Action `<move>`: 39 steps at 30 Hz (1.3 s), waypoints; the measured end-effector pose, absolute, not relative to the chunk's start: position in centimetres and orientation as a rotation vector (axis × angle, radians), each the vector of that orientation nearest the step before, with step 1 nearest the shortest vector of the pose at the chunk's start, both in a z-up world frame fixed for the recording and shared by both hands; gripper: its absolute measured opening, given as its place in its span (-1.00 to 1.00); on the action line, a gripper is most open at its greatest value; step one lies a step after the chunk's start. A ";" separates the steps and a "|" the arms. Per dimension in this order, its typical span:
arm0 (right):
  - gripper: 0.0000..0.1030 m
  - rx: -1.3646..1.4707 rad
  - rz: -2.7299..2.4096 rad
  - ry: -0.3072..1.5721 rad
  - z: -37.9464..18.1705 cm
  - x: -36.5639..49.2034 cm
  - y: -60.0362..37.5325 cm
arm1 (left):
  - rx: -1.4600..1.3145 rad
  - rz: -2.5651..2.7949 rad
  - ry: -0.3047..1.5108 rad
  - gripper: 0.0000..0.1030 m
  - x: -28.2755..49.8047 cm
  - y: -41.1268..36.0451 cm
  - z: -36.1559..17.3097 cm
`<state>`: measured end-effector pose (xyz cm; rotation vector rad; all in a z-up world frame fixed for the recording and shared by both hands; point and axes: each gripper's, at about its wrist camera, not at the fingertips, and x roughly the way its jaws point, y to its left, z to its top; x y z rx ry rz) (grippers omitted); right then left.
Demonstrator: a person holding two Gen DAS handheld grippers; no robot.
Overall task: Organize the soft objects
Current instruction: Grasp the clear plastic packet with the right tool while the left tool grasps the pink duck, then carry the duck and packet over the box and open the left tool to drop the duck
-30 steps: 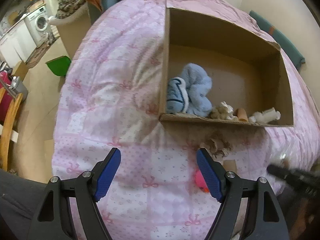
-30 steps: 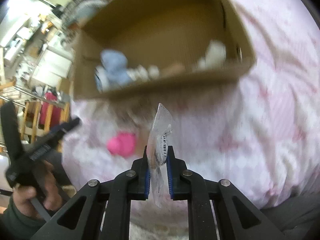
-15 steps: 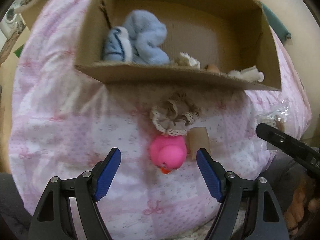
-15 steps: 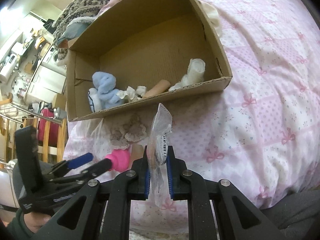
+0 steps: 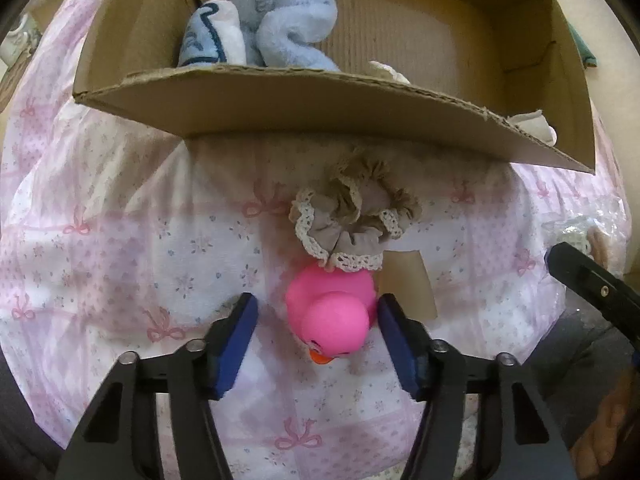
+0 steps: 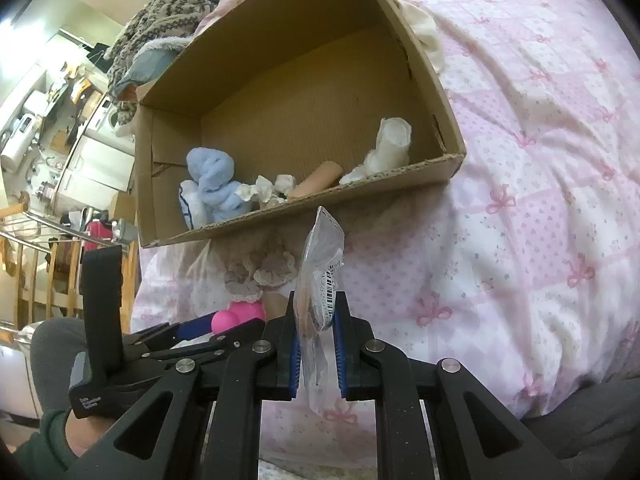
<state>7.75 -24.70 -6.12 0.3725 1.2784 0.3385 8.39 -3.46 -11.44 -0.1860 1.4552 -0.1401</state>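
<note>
Between the blue pads of the left gripper (image 5: pixel 316 330) sits a pink rubber duck (image 5: pixel 331 314) on the bed cover (image 5: pixel 120 240), its orange beak turned toward the camera; the jaws are closing around it, the right-hand pad just at the duck's side and the left-hand pad still a little apart from it. Touching the duck's far side is a beige frilly scrunchie (image 5: pixel 352 216) edged with white lace, and just beside the duck on the right lies a small piece of tan card (image 5: pixel 408 284). Beyond the scrunchie stands an open cardboard box (image 5: pixel 304 100), and inside it, against the near wall, are a light blue towel (image 5: pixel 280 20), a white and blue cloth (image 5: pixel 216 36) beside it, and some white bits further right. From the right wrist view, the right gripper (image 6: pixel 316 344) has its jaws drawn close together, clamped on a thin clear plastic packet (image 6: pixel 322 276) with a barcode label, which stands upright between the pads. Past it the same box shows the blue towel, crumpled white scraps (image 6: pixel 266 192), a tan tube (image 6: pixel 320 180) and a white sock (image 6: pixel 390 146) lined along the near wall. A hand in a dark green sleeve (image 6: pixel 36 452) holds the left gripper at the lower left.
</note>
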 end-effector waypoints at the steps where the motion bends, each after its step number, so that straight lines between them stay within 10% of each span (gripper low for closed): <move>1: -0.70 0.374 0.339 1.279 -6.2 7.8 -24.7 | -0.185 -0.149 1.459 -0.20 8.3 -3.4 -11.4; 25: -0.70 0.338 0.356 1.269 -5.9 7.5 -23.7 | -0.214 0.008 1.428 -0.21 3.1 4.8 -8.1; 39: -0.70 0.335 0.411 1.111 -2.6 6.6 -23.7 | -0.243 0.202 1.021 -0.21 2.4 7.9 0.3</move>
